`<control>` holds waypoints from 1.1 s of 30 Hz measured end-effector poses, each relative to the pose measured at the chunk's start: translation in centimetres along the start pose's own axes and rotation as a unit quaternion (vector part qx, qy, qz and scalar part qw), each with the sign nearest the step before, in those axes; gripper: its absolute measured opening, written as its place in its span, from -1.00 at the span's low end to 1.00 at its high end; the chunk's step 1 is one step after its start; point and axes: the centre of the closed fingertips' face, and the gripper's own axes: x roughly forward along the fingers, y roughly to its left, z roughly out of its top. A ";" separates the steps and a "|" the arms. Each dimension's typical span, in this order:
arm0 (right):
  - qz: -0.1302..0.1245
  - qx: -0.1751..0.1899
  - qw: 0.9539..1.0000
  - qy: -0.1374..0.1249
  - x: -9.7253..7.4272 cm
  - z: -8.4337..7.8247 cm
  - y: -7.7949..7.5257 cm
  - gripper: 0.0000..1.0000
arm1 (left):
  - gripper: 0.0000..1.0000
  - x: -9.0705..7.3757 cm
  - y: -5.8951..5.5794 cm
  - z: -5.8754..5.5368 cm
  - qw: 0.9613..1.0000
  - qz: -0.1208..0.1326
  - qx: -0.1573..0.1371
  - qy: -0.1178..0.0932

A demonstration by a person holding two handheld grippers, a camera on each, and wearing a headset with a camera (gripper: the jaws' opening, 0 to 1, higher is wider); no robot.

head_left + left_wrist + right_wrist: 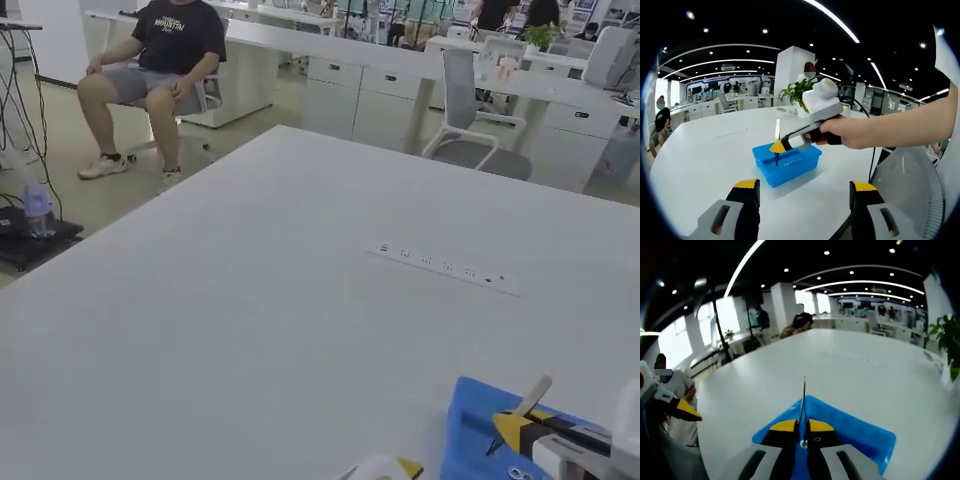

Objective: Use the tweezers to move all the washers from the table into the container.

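Observation:
A blue container (470,425) stands on the white table (280,300) at the near right. My right gripper (505,432) is shut on slim tweezers (533,392) above it. In the right gripper view the tweezers (803,400) stick out from between the closed yellow-tipped jaws over the container (855,432), where a small washer (803,443) lies. The left gripper view has my left gripper (805,192) open and holding nothing, well short of the container (785,165). There the right gripper (779,146), held by a hand, points the tweezers (776,155) down into it.
A power strip (440,267) is set into the table's far middle. A person (160,70) sits on a chair beyond the table's far left corner. White desks and an office chair (470,120) stand behind. A potted plant (797,92) stands past the container.

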 end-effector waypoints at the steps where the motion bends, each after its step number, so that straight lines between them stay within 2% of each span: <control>1: 0.000 0.000 1.000 0.000 0.0 -0.1 0.0 -0.93 | 0.46 0.0 0.0 -0.1 1.000 -0.001 -0.001 0.002; 7: 0.007 -0.007 1.000 0.003 0.1 -0.7 0.1 -0.93 | 0.47 0.0 -0.4 0.2 1.000 -0.007 -0.004 -0.005; 14: 0.008 -0.012 1.000 0.006 0.2 -1.2 0.1 -0.93 | 0.46 0.0 -0.5 0.1 1.000 -0.010 -0.005 -0.001; 20: 0.015 -0.033 0.999 0.016 0.5 -1.8 0.4 -0.93 | 0.46 0.1 -0.5 0.0 1.000 -0.012 -0.006 0.000; 33: 0.009 -0.030 1.000 0.002 0.4 -2.0 0.7 -0.92 | 0.46 0.2 -0.7 -0.1 1.000 -0.019 -0.007 0.003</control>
